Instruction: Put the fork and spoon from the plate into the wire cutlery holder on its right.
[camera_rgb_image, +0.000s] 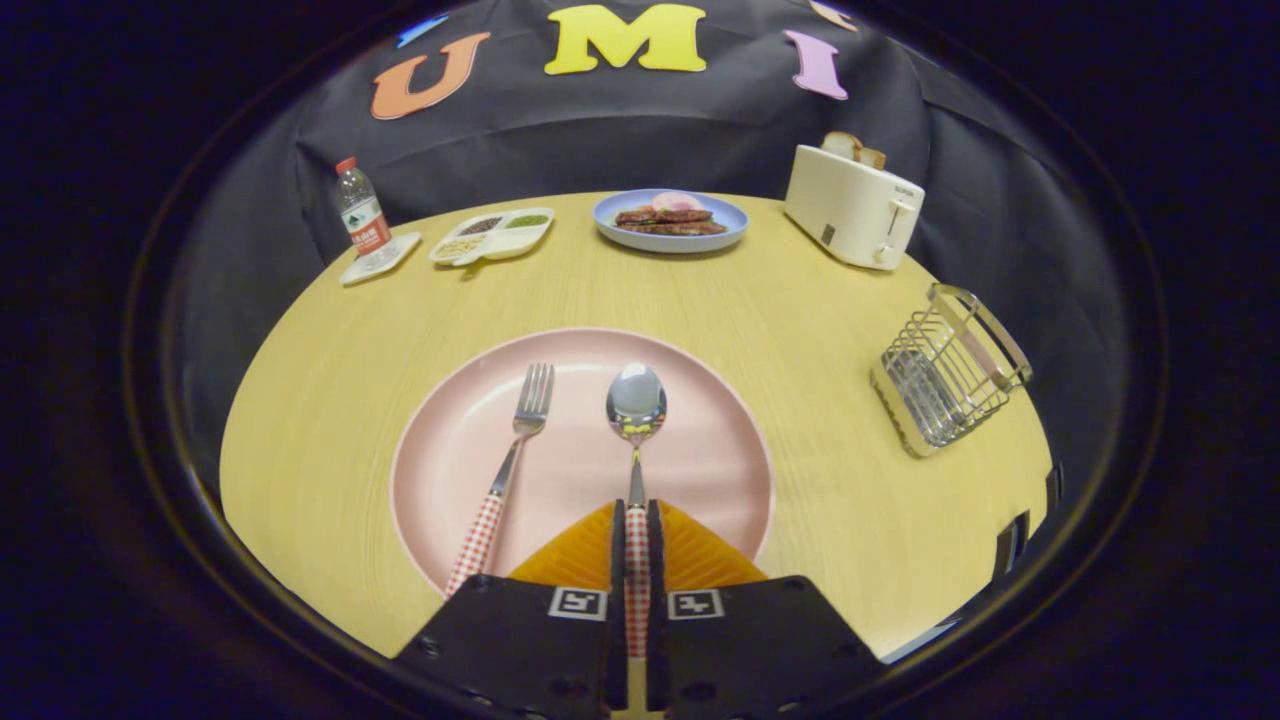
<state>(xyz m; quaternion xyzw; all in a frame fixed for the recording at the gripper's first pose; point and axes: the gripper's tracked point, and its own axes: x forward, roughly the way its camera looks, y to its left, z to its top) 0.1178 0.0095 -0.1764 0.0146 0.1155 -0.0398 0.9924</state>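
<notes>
water bottle (361, 213) way back left on the round table (300, 400), fork (507, 468) lay on the pink plate (440, 450), spoon (636, 420) beside it, gripper (636, 520) fingers clamped on its checkered handle, wire cutlery holder (945, 370) sat off right

I am finding nothing legible: the water bottle (362, 218) label and the toaster (852, 205) marking are too small, and my tongs (636, 525) are carrying only square code markers.
</notes>
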